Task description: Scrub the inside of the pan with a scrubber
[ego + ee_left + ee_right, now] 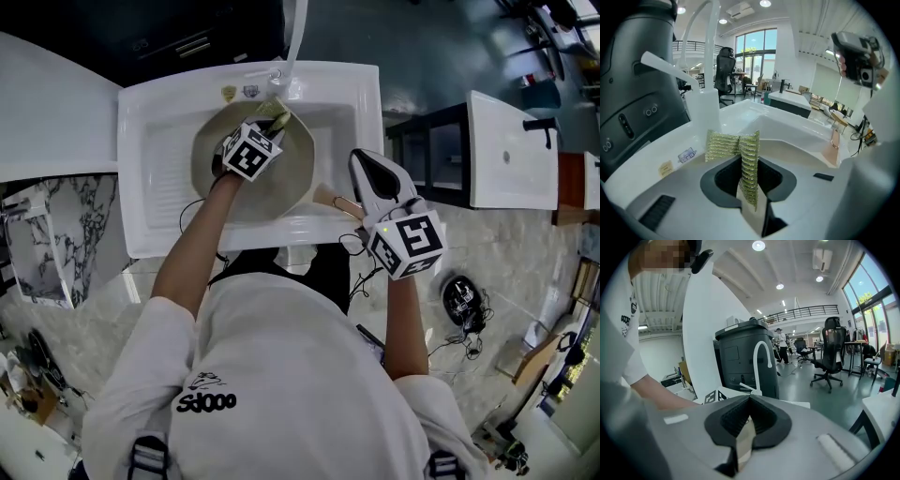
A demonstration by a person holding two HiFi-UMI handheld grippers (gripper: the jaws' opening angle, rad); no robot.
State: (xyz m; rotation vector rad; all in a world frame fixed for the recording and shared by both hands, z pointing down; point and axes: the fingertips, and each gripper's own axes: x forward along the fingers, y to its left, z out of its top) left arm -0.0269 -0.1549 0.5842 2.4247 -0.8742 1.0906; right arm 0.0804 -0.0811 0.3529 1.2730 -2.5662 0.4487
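Observation:
A round beige pan (281, 183) lies in the white sink (155, 159). Its tan handle (336, 201) sticks out over the sink's near right rim. My left gripper (268, 124) is over the pan's far side, shut on a yellow-green mesh scrubber (274, 111). In the left gripper view the scrubber (740, 147) stands pinched between the jaws, fanning out at the top, with the pan's inside (797, 150) below it. My right gripper (364, 186) is shut on the pan handle; a tan strip of the handle (744, 441) shows between its jaws.
A white faucet (293, 37) rises behind the sink, right above the pan's far rim. A white counter (47, 112) lies to the left and a white table (511, 150) to the right. A dark bin (637, 93) stands behind the faucet.

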